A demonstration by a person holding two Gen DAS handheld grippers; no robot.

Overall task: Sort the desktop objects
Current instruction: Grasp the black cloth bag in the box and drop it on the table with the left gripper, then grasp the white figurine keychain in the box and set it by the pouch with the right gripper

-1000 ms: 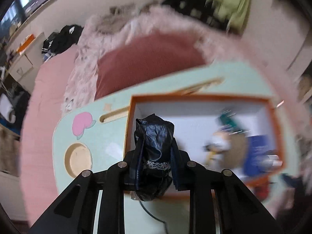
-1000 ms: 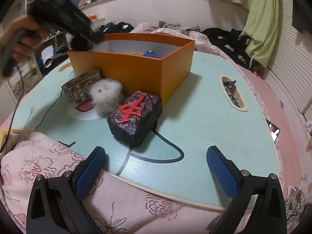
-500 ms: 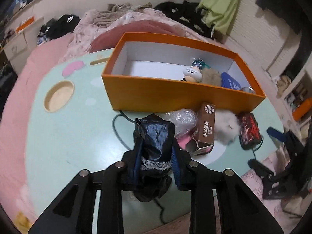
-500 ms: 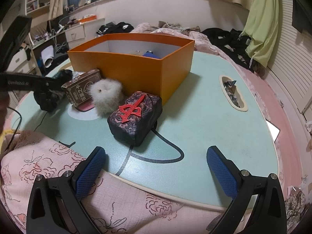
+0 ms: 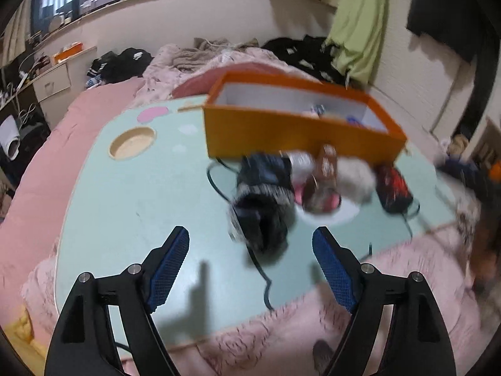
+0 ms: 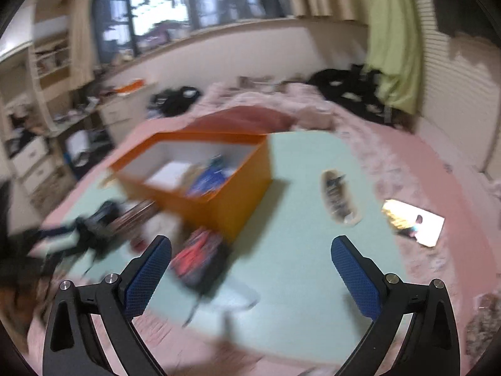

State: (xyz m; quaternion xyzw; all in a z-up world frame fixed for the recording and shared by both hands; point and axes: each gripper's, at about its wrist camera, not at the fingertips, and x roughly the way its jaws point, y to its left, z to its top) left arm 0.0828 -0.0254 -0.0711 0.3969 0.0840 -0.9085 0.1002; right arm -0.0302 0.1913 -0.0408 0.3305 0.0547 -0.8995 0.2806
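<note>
One orange box (image 5: 300,131) sat at frame centre; five blurred items lay below it; both the left gripper (image 5: 250,250) and the right gripper (image 6: 250,260) gaped apart, empty.

The right tongs (image 6: 250,261) are hanging wide apart over the near edge of the pale green desk (image 6: 300,260), gripping nothing. An orange box (image 6: 219,185) is sitting at centre-left, open on top, with blurred blue and white items showing inside. A dark red-patterned pouch (image 6: 200,260) is lying just near of the box. A black bundle (image 6: 94,228) is lying to the left. A phone (image 6: 413,222) is resting far right on the pink bedding.
</note>
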